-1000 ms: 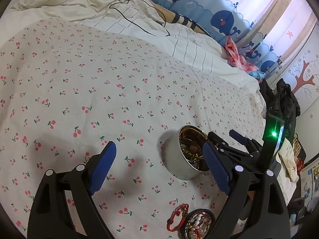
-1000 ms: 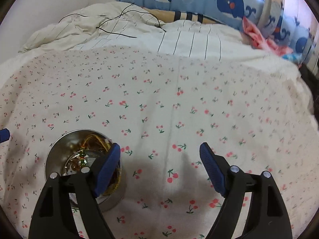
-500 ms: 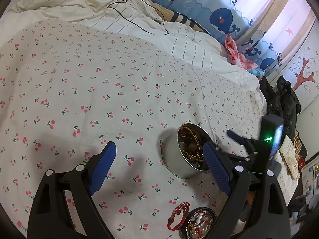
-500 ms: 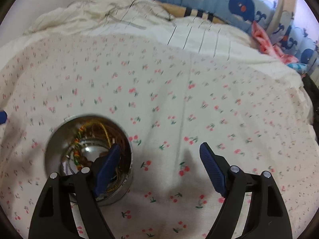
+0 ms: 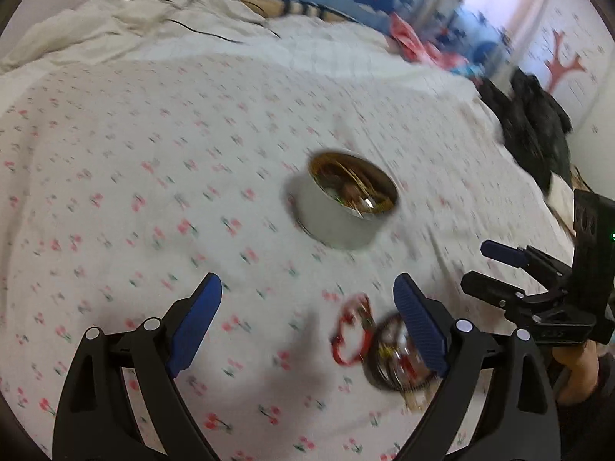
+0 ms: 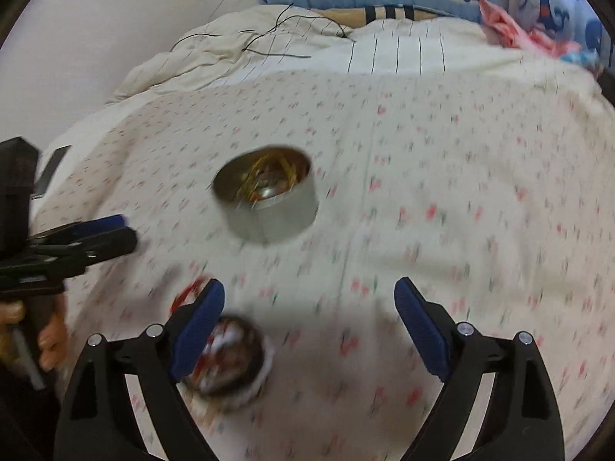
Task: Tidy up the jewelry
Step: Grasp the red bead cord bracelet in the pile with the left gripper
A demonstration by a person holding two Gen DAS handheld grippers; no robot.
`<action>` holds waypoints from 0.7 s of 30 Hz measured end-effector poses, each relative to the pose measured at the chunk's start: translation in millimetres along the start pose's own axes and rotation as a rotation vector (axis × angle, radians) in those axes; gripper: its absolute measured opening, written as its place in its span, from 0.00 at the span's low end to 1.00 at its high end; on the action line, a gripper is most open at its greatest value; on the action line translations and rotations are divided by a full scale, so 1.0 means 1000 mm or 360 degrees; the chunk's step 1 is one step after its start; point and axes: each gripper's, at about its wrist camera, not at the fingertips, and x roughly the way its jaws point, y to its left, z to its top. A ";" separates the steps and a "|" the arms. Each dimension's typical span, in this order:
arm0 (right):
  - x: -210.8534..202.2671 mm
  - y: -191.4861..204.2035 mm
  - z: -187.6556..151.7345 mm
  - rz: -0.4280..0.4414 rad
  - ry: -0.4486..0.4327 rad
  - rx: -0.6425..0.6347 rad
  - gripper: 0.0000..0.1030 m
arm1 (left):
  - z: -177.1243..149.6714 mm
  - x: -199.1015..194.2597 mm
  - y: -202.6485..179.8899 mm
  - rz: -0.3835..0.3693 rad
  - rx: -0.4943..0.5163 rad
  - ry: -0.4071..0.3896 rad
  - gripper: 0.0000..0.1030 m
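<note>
A round metal tin (image 5: 334, 226) (image 6: 276, 219) with tangled gold and beaded jewelry inside stands on the cherry-print bedspread. Nearer the cameras lie a red bracelet (image 5: 351, 332) (image 6: 188, 292) and, touching it, a small dark round dish (image 5: 371, 365) (image 6: 255, 382) of beads. My left gripper (image 5: 307, 307) (image 6: 128, 230) is open over bare sheet, its right finger over the dish. My right gripper (image 6: 309, 307) (image 5: 480, 267) is opening wider with nothing between its fingers; its left finger covers part of the dish. Both views are motion-blurred.
A crumpled striped white duvet (image 6: 307, 50) with a thin black cable lies at the head of the bed, below whale-print fabric. Dark clothing (image 5: 538, 130) hangs off the bed's right edge. A person's hand (image 6: 50, 338) holds the left gripper's handle.
Both grippers have drawn back from the tin, which now sits farther off and clear of the fingers. The bracelet and bead dish have come up near the fingertips. The right jaws stand slightly wider.
</note>
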 end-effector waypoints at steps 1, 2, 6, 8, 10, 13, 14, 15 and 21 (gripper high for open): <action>-0.004 0.002 -0.005 -0.0002 -0.0005 -0.0012 0.84 | -0.004 0.000 -0.003 -0.0010 0.0019 0.0002 0.85; -0.006 0.004 -0.007 -0.0007 -0.0009 -0.0024 0.82 | -0.006 0.001 -0.006 -0.0023 0.0039 0.0010 0.85; -0.007 0.007 -0.014 0.0010 0.0009 -0.0046 0.79 | -0.015 0.008 -0.012 -0.0082 0.0093 0.0060 0.84; -0.005 0.003 -0.011 0.0016 0.0010 -0.0014 0.79 | -0.017 0.012 -0.015 -0.0106 0.0104 0.0080 0.84; -0.007 -0.001 -0.011 0.0015 -0.0007 0.0019 0.79 | -0.019 0.014 -0.017 -0.0097 0.0123 0.0083 0.84; -0.013 -0.008 -0.013 0.0012 -0.0020 0.0046 0.79 | -0.023 0.019 -0.021 -0.0063 0.0157 0.0081 0.84; -0.013 -0.008 -0.013 0.0010 -0.0018 0.0052 0.79 | -0.024 0.021 -0.021 -0.0044 0.0162 0.0081 0.84; -0.012 -0.008 -0.013 0.0012 -0.0016 0.0053 0.79 | -0.025 0.023 -0.021 -0.0032 0.0162 0.0086 0.84; -0.014 -0.005 -0.014 0.0022 -0.0020 0.0041 0.79 | -0.032 0.036 -0.026 0.0087 0.0267 0.0110 0.74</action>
